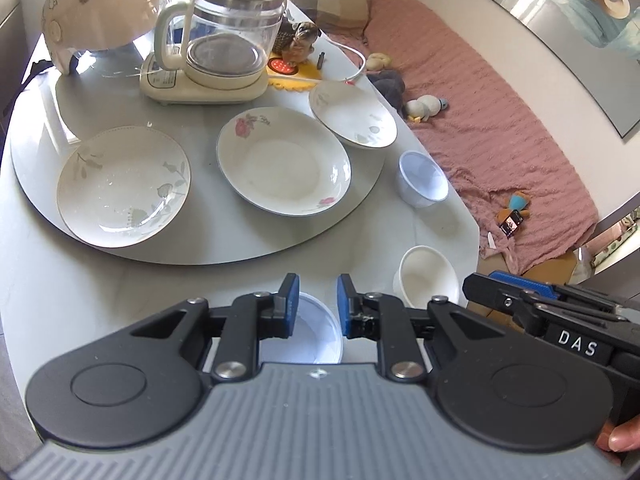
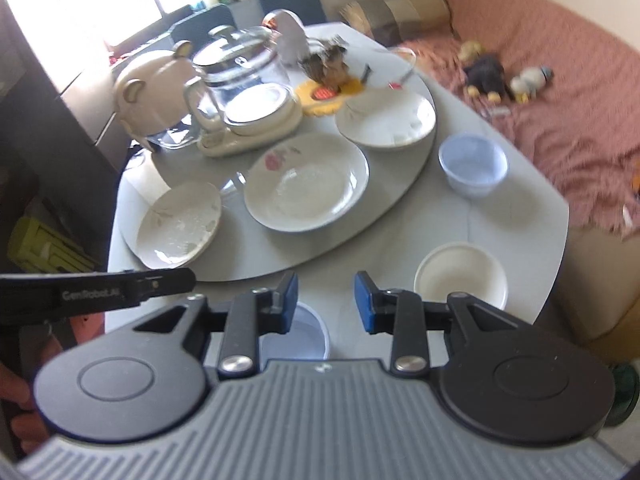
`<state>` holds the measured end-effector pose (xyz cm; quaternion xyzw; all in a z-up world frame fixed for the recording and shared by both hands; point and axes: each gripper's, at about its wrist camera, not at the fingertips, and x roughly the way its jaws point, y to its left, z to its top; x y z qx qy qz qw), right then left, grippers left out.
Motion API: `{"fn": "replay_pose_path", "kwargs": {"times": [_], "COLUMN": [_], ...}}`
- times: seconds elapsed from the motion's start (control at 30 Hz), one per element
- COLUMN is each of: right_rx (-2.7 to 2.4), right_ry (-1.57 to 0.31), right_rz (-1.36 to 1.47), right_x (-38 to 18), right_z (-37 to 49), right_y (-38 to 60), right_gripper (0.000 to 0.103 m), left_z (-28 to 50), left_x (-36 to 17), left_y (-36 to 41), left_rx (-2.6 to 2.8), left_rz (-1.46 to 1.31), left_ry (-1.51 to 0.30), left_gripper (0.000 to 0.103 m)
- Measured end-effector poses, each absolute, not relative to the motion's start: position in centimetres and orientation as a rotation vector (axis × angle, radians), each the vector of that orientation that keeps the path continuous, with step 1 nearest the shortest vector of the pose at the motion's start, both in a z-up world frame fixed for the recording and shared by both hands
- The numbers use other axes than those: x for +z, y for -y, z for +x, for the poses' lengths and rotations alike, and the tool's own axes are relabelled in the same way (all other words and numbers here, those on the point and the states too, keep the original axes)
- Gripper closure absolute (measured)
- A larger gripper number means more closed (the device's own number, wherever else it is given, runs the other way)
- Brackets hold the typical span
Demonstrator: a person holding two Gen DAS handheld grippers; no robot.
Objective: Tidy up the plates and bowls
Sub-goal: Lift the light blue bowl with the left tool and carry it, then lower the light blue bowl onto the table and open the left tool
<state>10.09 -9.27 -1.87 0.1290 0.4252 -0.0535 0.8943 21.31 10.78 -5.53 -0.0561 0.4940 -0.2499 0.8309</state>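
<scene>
Three white plates lie on the grey turntable [image 1: 200, 248]: a leaf-pattern plate [image 1: 122, 186] at left, a rose-pattern plate [image 1: 284, 170] in the middle, a smaller plate [image 1: 352, 114] at the far right. A bluish bowl [image 1: 422, 179] and a cream bowl [image 1: 428, 278] stand on the table's right side. A white bowl [image 1: 316, 332] sits under my left gripper [image 1: 318, 296], which is open and empty. My right gripper [image 2: 326, 298] is open and empty above the table's near edge, with the same white bowl [image 2: 308, 332] below it and the cream bowl [image 2: 460, 274] to its right.
A glass kettle on its base [image 1: 216, 52], a cream pig-shaped appliance [image 1: 100, 8] and a bird figurine on a yellow mat [image 1: 298, 46] stand at the turntable's back. A pink-covered sofa [image 1: 480, 120] with toys runs along the table's right. The right gripper's body [image 1: 560, 312] shows at right.
</scene>
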Motion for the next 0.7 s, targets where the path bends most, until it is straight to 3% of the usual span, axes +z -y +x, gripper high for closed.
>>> {"fn": "replay_pose_path", "kwargs": {"times": [0.7], "right_rx": [0.082], "right_ry": [-0.827], "right_rz": [0.105], "right_x": [-0.1], "right_z": [12.4], "right_y": [11.9], "right_gripper": [0.069], "left_z": [18.6], "left_x": [-4.1], "left_y": [-10.1], "left_rx": [-0.295], "left_rz": [-0.266], "left_ry": [-1.0], "left_gripper": [0.081]}}
